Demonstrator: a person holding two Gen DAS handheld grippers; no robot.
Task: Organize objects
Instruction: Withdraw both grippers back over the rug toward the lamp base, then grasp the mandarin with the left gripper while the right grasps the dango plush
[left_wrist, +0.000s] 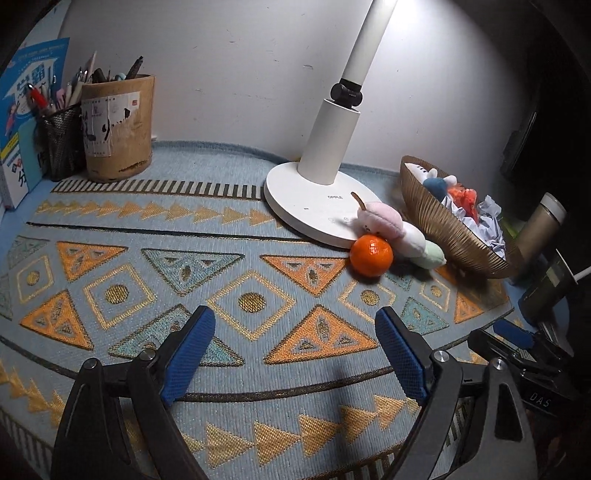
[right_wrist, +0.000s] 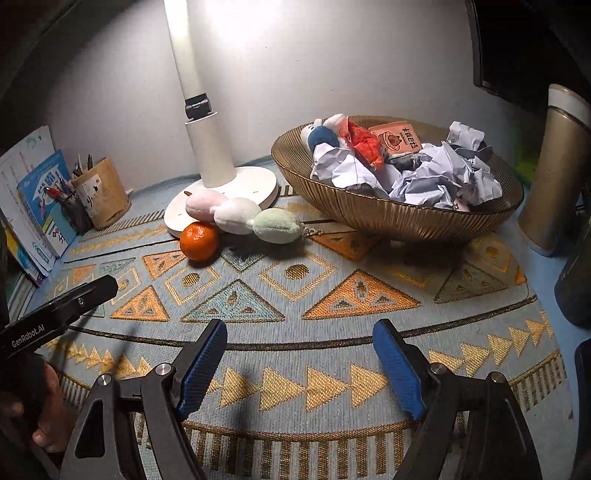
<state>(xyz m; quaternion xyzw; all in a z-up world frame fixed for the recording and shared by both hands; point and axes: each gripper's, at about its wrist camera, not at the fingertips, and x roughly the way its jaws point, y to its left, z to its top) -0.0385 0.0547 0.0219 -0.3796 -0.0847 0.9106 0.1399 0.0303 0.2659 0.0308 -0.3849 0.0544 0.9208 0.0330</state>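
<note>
From the left wrist, we see our left gripper (left_wrist: 295, 332) spread wide and holding nothing at the bottom of the frame; the orange (left_wrist: 371, 256) sits right of center, touching the plush dango skewer (left_wrist: 399, 232) beside the lamp base (left_wrist: 314, 206).

From the right wrist, our right gripper (right_wrist: 299, 347) is likewise wide apart and empty; the orange (right_wrist: 198, 242) lies left of center, the bowl (right_wrist: 406, 218) of crumpled paper (right_wrist: 424, 173) upper right.
</note>
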